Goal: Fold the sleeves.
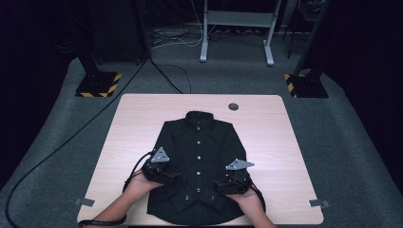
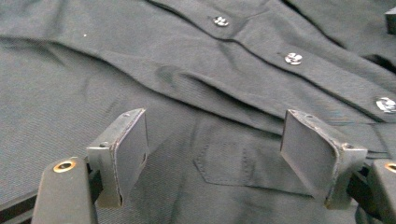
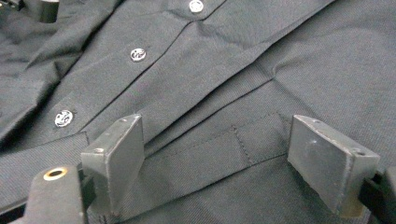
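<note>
A black shirt [image 1: 202, 166] lies buttoned at frame centre, collar toward the top. The left gripper [image 1: 173, 176] and right gripper [image 1: 222, 184] hover over its lower half, either side of the button line. Both jaws gape, holding nothing.

I see both forearms coming up from the near edge of the shirt [image 1: 199, 156], my one landmark. My left hand [image 1: 138, 184] sits at the shirt's left flank with the left gripper [image 2: 215, 154] angled inward across the fabric, its grey plate tipped up. Its jaws stand wide apart above the cloth, pressing nothing. My right hand [image 1: 247, 197] sits at the shirt's lower right, with the right gripper [image 3: 233, 161] pointed inward over the fabric. Its jaws are likewise spread wide, with only flat cloth in the gap between them.
</note>
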`<action>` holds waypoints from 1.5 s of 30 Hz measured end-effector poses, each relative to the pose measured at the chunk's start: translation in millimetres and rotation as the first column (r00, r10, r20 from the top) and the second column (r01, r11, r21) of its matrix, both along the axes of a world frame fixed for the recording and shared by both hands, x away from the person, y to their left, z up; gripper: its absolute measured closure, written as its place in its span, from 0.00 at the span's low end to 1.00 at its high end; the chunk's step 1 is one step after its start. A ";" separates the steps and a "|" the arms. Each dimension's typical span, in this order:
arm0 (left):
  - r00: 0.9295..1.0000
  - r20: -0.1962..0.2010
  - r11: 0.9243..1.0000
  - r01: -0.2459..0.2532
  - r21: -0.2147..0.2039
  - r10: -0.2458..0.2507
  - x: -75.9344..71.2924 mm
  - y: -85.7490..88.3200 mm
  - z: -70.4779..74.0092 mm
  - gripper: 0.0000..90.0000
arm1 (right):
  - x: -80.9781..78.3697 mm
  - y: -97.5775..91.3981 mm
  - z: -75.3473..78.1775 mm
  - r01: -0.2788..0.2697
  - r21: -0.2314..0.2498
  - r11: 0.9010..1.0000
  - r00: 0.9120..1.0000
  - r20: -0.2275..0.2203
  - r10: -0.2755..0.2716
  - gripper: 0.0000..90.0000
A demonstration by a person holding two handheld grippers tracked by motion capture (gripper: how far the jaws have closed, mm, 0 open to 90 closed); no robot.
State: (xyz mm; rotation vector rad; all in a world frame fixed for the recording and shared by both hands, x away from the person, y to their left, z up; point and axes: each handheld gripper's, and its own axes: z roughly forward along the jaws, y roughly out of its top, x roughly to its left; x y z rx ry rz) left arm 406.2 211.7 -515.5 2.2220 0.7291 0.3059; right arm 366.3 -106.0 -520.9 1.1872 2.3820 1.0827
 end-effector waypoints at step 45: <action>1.000 0.008 1.000 -0.021 -0.004 0.021 -11.1 -5.4 -13.9 0.24 | -15.5 6.0 -4.5 -0.009 -0.095 0.995 1.000 0.008 0.010 0.16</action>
